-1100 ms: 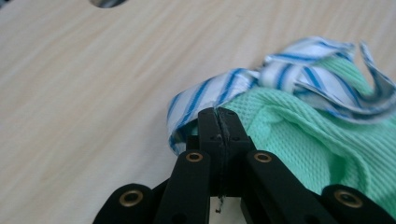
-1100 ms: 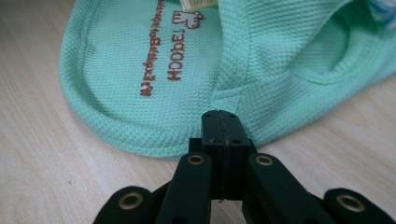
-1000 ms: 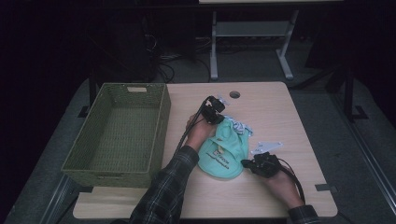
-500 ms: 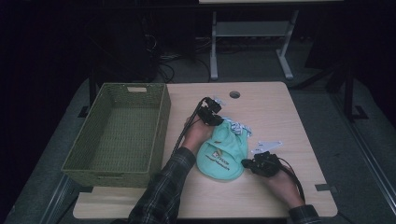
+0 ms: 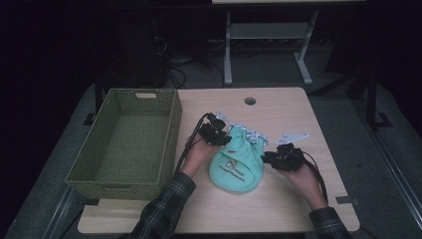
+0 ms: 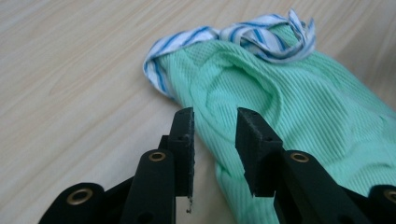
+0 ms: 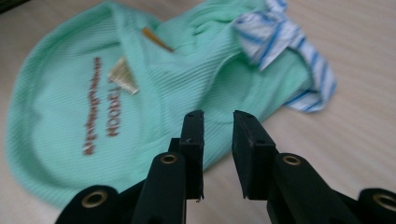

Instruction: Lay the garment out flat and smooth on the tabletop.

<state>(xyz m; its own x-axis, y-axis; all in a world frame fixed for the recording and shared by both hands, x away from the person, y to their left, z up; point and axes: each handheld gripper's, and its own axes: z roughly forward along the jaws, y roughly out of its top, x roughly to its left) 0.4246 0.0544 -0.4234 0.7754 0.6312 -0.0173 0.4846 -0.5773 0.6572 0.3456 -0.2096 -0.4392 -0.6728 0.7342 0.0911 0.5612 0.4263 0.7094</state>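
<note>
Both grippers had drawn back from the garment (image 5: 235, 163), their jaws just opening with nothing between them. Left gripper (image 6: 215, 140) and right gripper (image 7: 218, 142) flanked it, released. It lay folded just right of the basket (image 5: 171, 134), probably ready for lifting in.

both grippers' jaws just opened off the green garment (image 5: 234, 167), left gripper (image 5: 219, 133) drawn back

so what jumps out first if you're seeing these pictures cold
The mint green garment with its blue-striped white trim stands out, lying folded near the middle of the pale wooden table. A left gripper and a right gripper flank it; their jaws have just been opening, with nothing pinched between them. To the left sits an olive woven basket.
</note>
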